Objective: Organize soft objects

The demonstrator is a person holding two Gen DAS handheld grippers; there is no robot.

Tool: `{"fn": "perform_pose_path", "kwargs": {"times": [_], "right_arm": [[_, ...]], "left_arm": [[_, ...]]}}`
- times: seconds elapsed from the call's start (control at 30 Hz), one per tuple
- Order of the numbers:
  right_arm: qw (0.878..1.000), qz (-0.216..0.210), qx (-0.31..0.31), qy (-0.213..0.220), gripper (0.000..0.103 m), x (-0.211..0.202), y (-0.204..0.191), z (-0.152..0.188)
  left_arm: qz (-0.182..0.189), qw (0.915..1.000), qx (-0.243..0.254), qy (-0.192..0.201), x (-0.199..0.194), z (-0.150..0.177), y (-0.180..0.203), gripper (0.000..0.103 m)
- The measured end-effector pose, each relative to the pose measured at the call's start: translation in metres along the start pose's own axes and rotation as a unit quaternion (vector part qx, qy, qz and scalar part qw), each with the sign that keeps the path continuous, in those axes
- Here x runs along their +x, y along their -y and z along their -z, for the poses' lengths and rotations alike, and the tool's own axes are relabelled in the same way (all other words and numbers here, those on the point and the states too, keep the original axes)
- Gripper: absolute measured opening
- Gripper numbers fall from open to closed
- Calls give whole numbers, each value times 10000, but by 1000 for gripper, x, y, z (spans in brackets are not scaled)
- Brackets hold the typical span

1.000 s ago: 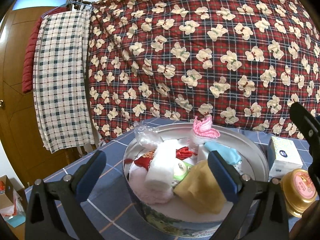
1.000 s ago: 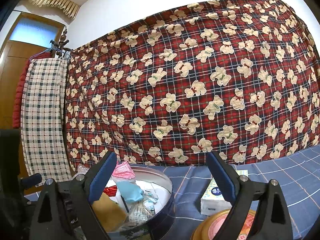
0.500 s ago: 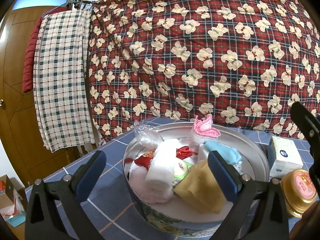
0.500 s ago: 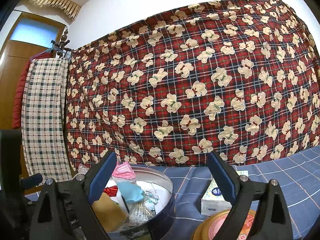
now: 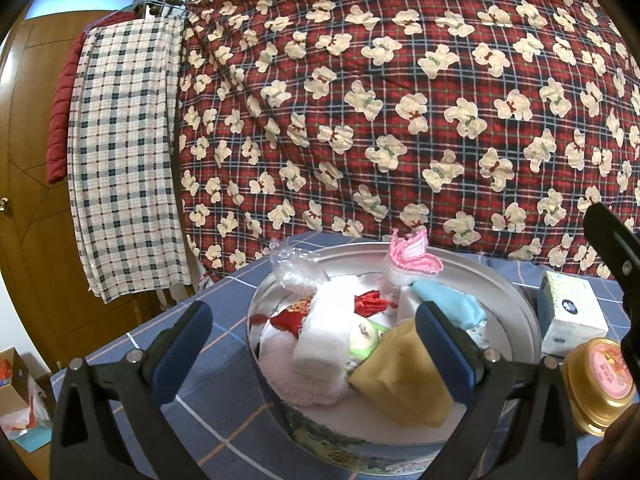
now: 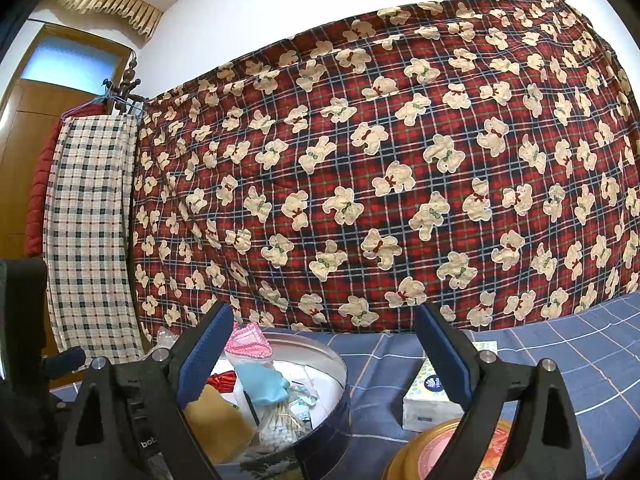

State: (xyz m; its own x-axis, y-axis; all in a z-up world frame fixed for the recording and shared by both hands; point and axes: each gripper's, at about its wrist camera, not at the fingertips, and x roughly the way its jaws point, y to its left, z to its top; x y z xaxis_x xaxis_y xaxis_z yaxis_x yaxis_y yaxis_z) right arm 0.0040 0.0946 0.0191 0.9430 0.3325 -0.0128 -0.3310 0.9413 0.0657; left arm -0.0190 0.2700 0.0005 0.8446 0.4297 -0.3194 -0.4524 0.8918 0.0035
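While both claws gape empty, left claw (image 5: 312,344) over tin (image 5: 516,312); right claw (image 6: 324,352) near tissue box (image 6: 430,402), print illegible.

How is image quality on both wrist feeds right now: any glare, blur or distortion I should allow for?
Left wrist view: sharp, evenly lit; strong fisheye bending, dark corners; the round tin has a bright sheen on its inner wall, contents still readable. Right wrist view: same barrel warp; the window over the door is washed out; the tissue box is crisp, the gold-lidded jar is cut off by the frame edge.
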Motion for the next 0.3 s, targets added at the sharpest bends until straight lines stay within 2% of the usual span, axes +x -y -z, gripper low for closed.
{"fn": "perform_pose_path", "kwargs": {"times": [0.3], "right_arm": [[10000, 8, -2, -5, 93, 0, 0, 0]], "left_arm": [[-41, 10000, -6, -39, 0, 3, -4, 103]]}}
